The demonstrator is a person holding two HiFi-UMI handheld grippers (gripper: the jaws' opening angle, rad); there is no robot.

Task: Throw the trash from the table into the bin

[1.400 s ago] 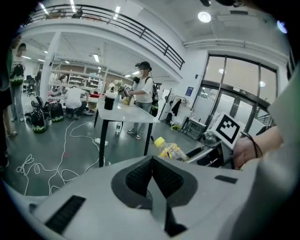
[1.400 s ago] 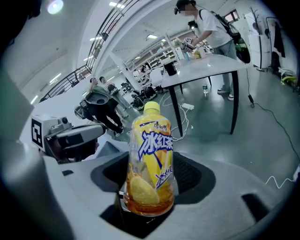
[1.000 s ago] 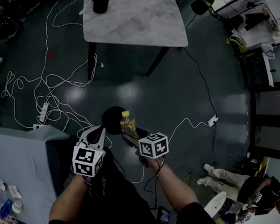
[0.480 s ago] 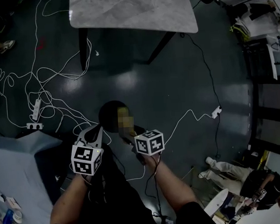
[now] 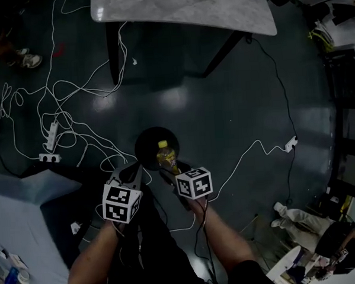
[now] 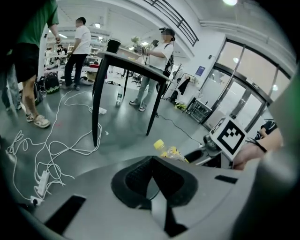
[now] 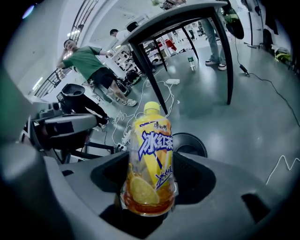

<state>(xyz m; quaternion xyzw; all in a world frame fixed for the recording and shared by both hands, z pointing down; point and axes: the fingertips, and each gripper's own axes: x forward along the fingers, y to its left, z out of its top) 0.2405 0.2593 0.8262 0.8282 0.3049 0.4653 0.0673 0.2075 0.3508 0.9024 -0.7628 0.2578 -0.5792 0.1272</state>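
A yellow-labelled tea bottle (image 7: 151, 159) with a yellow cap stands upright between the jaws of my right gripper (image 7: 152, 176), which is shut on its lower body. In the head view the bottle (image 5: 165, 158) hangs over the near rim of a round black bin (image 5: 148, 143) on the floor, with my right gripper (image 5: 169, 167) just behind it. The bin (image 7: 191, 145) shows beyond the bottle in the right gripper view. My left gripper (image 5: 133, 174) hangs beside the bin's left edge; its pads (image 6: 140, 180) are pressed together with nothing between them.
White cables (image 5: 75, 108) and a power strip (image 5: 51, 136) sprawl over the dark floor to the left. The grey marble table (image 5: 182, 10) on black legs stands beyond the bin. A pale blue surface (image 5: 20, 206) lies at the near left. People stand farther off.
Both grippers have sunk toward the floor, and the bottle has come down over the bin's near rim. The table has slid toward the picture's top edge.
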